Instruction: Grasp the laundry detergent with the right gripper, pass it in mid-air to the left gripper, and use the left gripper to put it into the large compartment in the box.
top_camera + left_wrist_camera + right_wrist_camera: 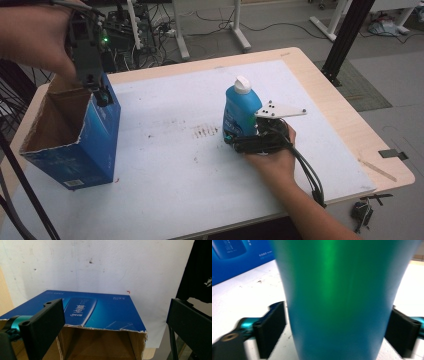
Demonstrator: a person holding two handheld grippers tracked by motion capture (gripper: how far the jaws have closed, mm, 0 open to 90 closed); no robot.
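A blue bottle (pixel 240 114) with a white cap (pixel 242 84) stands upright on the white mat, right of centre. My right gripper (pixel 233 140) is shut on its lower body; in the right gripper view the bottle (pixel 337 297) sits between both jaws, which press against its sides. At the table's left stands a tall blue cardboard box (pixel 95 145) with its top torn open. My left gripper (pixel 102 95) hovers open over the box's far right corner. The left gripper (pixel 113 315) has its jaws spread wide above the box's (pixel 100 310) open rim.
The white mat (pixel 175 175) covers most of the wooden table (pixel 345 125). A black frame post (pixel 345 40) rises beyond the far right corner. Cables and electronics (pixel 125 30) lie on the floor behind the table. The blue box (pixel 232 262) shows behind the bottle.
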